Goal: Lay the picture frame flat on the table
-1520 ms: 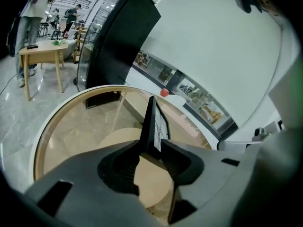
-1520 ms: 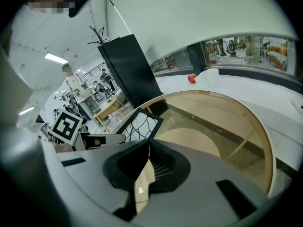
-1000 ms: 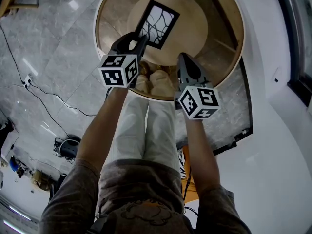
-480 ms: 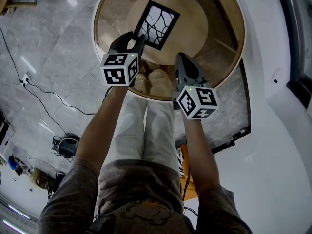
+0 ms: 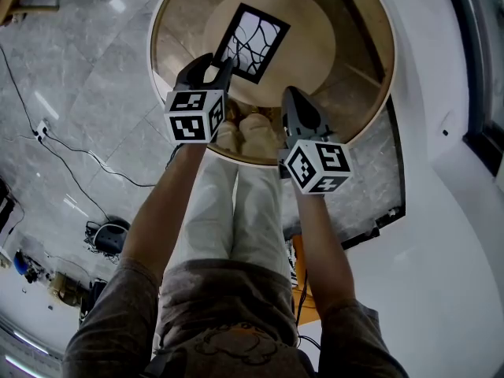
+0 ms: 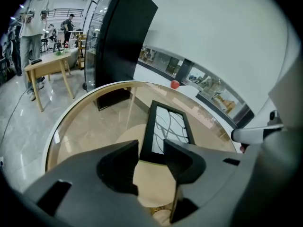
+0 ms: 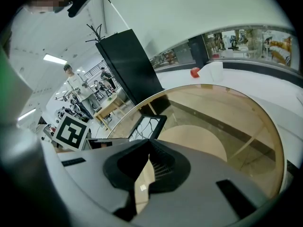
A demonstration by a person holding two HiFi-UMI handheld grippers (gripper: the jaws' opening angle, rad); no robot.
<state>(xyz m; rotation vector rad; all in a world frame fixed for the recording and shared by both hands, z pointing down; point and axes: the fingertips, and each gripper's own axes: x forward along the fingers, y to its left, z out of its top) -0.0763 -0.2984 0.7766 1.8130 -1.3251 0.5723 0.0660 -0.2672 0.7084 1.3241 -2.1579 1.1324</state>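
Note:
The black picture frame (image 5: 252, 40), with a branch pattern behind its glass, lies flat on the round glass table (image 5: 370, 101), above the table's pale wooden disc. It also shows in the left gripper view (image 6: 168, 131) and, small, in the right gripper view (image 7: 147, 126). My left gripper (image 5: 214, 63) hovers at the frame's near end. Its jaws are closing and nothing is pressed between the pads; the frame lies just beyond the tips (image 6: 151, 151). My right gripper (image 5: 290, 93) hangs to the right of the frame over the table's near edge, its tips together (image 7: 149, 145) and empty.
The person's legs and shoes (image 5: 250, 132) show under the glass. A white curved counter (image 5: 441, 211) wraps the right side, with a red ball (image 6: 175, 84) on it. A black pillar (image 6: 120, 37) stands behind the table. Cables (image 5: 79, 156) run over the floor at left.
Almost nothing. The left gripper has edged slightly to the right near the frame's end. The frame stays flat in the same place.

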